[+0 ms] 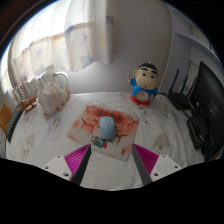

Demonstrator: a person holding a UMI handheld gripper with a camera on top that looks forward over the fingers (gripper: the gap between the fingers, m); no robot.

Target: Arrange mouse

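A pale blue mouse (105,127) lies on a red and white patterned mouse mat (103,131) on the white table (165,130). My gripper (112,160) is open, its magenta pads (80,157) spread wide just short of the mat's near edge. The mouse sits ahead of the fingers, roughly centred between them, apart from both. Nothing is held.
A cartoon boy figure (145,84) in blue stands beyond the mat to the right. A white teapot (52,93) stands to the left with small items beside it. A dark chair (200,105) is at the right, curtains behind.
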